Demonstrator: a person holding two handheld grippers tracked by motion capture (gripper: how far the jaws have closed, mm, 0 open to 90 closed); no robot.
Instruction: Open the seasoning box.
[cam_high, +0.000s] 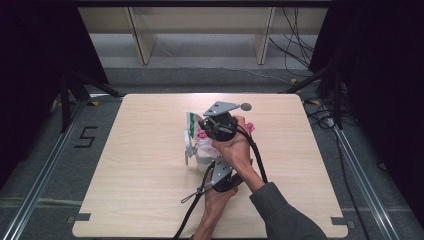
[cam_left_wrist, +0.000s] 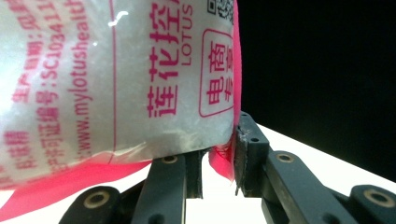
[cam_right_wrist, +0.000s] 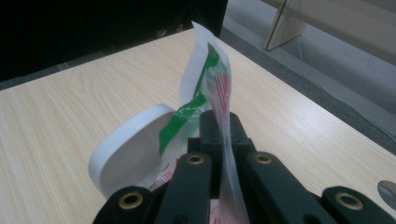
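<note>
A clear bag of white granules (cam_left_wrist: 116, 79) with pink print and a pink seam hangs over a white bowl (cam_right_wrist: 121, 144) near the table's middle. My left gripper (cam_left_wrist: 219, 144) comes at the bag from below and is shut on its lower corner, with the pink seam against one pad. The right gripper (cam_right_wrist: 223, 119) is shut on the bag's thin green-and-red top edge (cam_right_wrist: 212, 79), which stands up above the jaws. In the high view the right gripper (cam_high: 200, 125) sits above the bag (cam_high: 202, 135), the left gripper (cam_high: 210, 167) is nearer the person, and the bowl (cam_high: 189, 146) shows at the bag's left.
A small grey disc (cam_high: 246, 106) lies on the wooden table (cam_high: 150, 200) behind the hands, also seen as a grey disc (cam_right_wrist: 387, 191) at the right gripper view's corner. A black cable (cam_high: 192, 210) trails off the front edge. Wooden shelf legs stand beyond the table.
</note>
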